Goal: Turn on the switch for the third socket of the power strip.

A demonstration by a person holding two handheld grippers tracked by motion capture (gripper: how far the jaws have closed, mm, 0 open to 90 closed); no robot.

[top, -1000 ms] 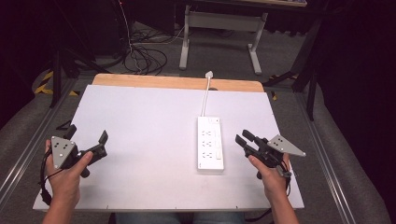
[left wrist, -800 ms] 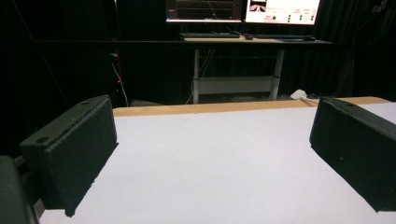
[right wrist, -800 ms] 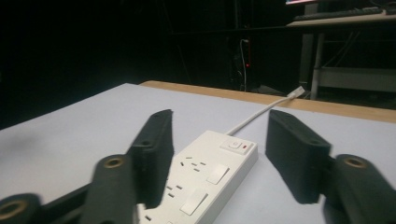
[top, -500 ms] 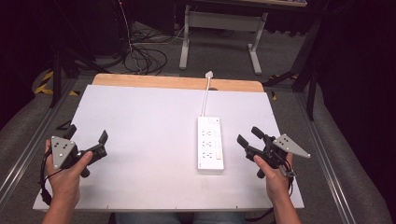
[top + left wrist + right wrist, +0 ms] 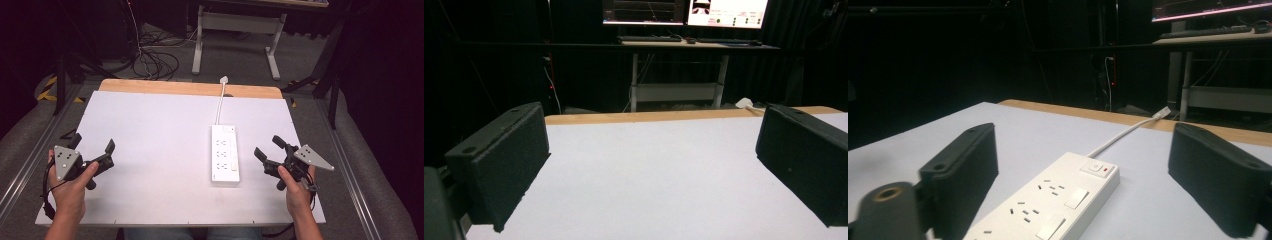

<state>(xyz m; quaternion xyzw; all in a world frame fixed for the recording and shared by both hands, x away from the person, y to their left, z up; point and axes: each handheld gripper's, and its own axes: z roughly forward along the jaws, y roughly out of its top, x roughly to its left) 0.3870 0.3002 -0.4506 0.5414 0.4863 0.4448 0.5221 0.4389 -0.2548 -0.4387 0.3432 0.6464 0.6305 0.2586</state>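
While the high view looks down, a white power strip (image 5: 224, 153) lies right of centre on the tabletop (image 5: 150, 130), just beside the right hand-held gripper (image 5: 266, 151), whose jaws have just been opening, nothing between. Left gripper view: the left hand-held gripper (image 5: 651, 165) gapes wide, empty. Right gripper view: the strip lies ahead of wide jaws.

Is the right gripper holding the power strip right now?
No, the right gripper has just been opening and stands apart from the power strip, which lies flat on the white table.
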